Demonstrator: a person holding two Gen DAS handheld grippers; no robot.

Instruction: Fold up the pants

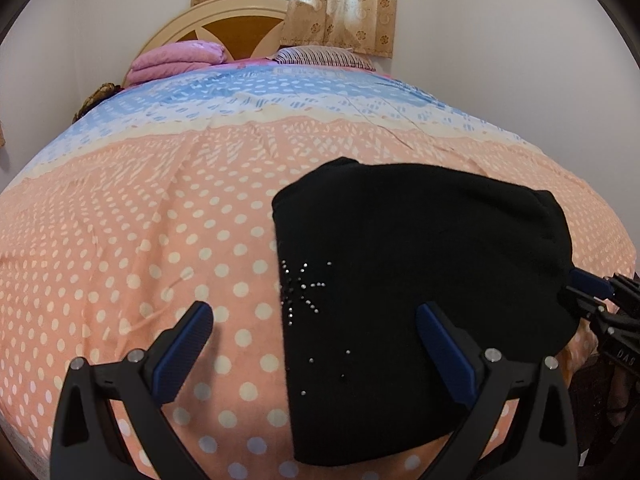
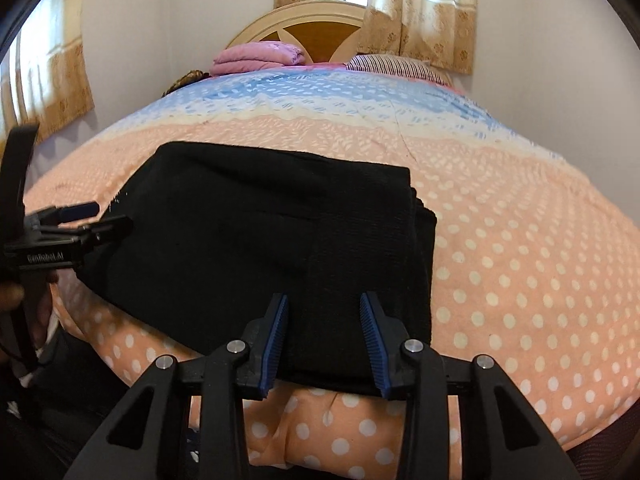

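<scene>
Black pants [image 1: 420, 264], folded into a compact stack, lie on the bed near its front edge; small rhinestones dot their left side. My left gripper [image 1: 316, 312] is open wide and straddles the stack's left edge, one finger over the bedspread and one over the cloth. In the right wrist view the pants [image 2: 256, 232] fill the middle, with layered fold edges on their right. My right gripper [image 2: 324, 300] is partly open over the stack's near edge, and the pads do not press the cloth. Each gripper shows in the other's view: the right gripper [image 1: 576, 290] and the left gripper [image 2: 100, 216].
The bed wears a peach polka-dot bedspread [image 1: 140, 240] with blue bands farther back. A folded pink blanket [image 1: 176, 60] and a striped pillow [image 1: 320, 56] sit by the wooden headboard [image 1: 236, 28]. Curtains [image 1: 340, 4] hang behind. A person's hand [image 2: 12, 292] holds the left tool.
</scene>
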